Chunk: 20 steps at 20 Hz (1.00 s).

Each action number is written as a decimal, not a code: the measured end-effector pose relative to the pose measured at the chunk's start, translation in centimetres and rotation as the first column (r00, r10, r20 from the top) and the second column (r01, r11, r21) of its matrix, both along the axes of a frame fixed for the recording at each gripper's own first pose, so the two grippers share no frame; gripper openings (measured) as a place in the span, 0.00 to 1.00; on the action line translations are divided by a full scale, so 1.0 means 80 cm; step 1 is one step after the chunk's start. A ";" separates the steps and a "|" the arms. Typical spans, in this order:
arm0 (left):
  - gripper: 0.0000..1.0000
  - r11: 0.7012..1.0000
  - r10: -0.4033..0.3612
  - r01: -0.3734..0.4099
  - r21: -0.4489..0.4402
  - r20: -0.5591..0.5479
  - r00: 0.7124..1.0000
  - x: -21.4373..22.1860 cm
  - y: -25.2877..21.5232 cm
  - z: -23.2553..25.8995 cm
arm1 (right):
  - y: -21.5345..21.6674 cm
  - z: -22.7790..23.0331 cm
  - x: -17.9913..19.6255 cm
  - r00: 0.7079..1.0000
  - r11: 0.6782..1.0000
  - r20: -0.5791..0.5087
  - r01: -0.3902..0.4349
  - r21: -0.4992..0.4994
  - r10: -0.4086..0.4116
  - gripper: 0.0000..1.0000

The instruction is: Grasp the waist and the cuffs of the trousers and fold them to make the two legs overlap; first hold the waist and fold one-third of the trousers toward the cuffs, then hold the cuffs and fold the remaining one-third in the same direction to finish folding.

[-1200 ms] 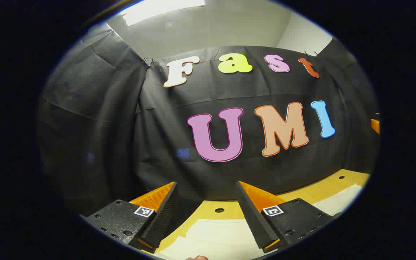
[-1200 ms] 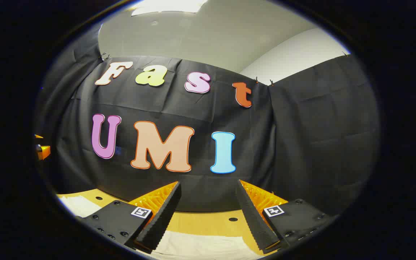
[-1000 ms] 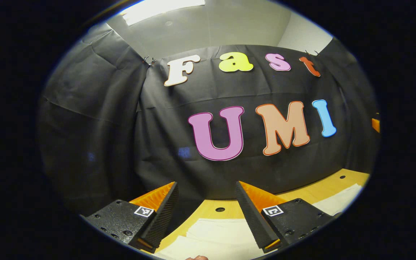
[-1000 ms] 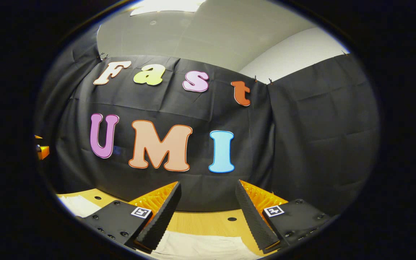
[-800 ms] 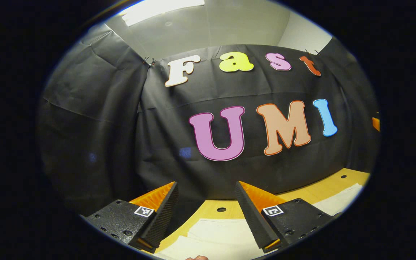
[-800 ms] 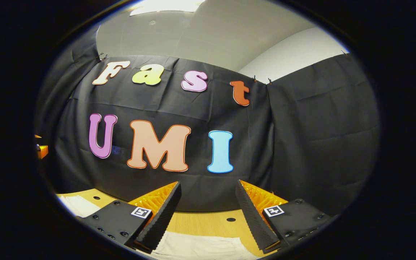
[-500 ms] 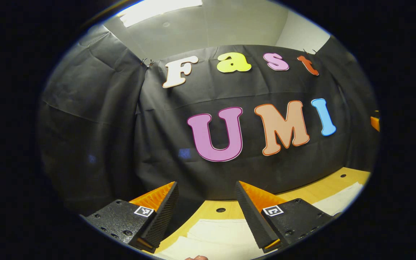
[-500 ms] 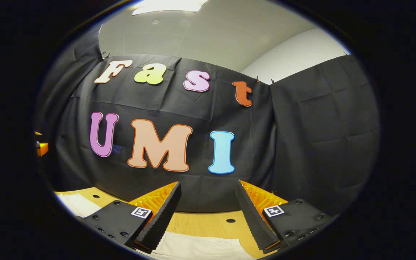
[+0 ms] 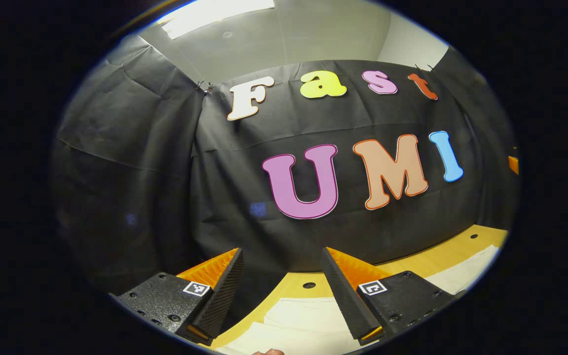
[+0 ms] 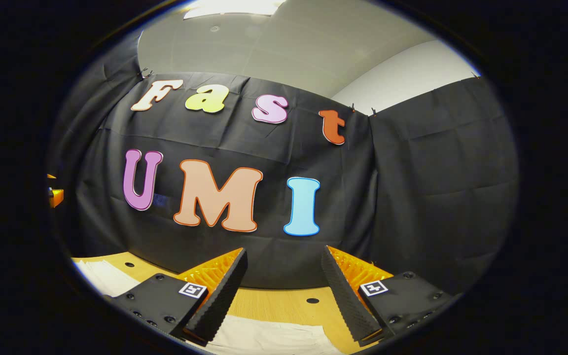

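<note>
Pale trousers (image 9: 303, 320) cut off at the bottom edge, partly hidden behind gripper fingers (image 9: 345, 301). Same cloth (image 10: 269, 337) cropped in right gripper view; waist and cuffs indistinguishable.

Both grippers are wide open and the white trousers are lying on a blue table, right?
Not quite: the table is yellow wood, not blue, as the right gripper view shows. The rest holds: the left gripper and the right gripper are both wide open, and the white trousers lie on that table.
</note>
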State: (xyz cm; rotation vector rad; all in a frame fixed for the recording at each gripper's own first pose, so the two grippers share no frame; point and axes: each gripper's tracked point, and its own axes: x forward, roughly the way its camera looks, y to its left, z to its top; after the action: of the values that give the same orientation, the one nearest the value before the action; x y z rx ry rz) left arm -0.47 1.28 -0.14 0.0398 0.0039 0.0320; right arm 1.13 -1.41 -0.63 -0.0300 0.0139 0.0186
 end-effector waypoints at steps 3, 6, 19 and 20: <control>0.93 1.000 0.001 -0.001 0.017 -0.010 1.000 0.000 0.003 -0.008 | -0.001 -0.012 -0.003 1.000 1.000 -0.019 -0.018 -0.012 0.018 0.97; 0.93 0.998 -0.011 0.012 0.064 -0.025 1.000 0.000 0.008 -0.023 | -0.004 -0.029 -0.007 0.998 0.998 -0.042 -0.045 -0.053 0.043 0.97; 0.95 0.903 -0.057 0.134 0.409 -0.196 0.979 -0.056 0.044 -0.140 | -0.069 -0.145 -0.060 0.969 0.944 -0.236 -0.137 -0.299 0.066 0.97; 0.96 0.892 -0.066 0.153 0.424 -0.213 0.975 -0.062 0.045 -0.149 | -0.073 -0.153 -0.065 0.966 0.936 -0.250 -0.146 -0.321 0.065 0.97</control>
State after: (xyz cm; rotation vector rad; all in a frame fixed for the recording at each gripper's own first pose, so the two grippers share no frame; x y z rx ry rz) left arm -5.46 4.87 -12.10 0.4974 0.1899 -0.0864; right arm -4.05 -7.24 -12.85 -0.3733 0.2548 0.1283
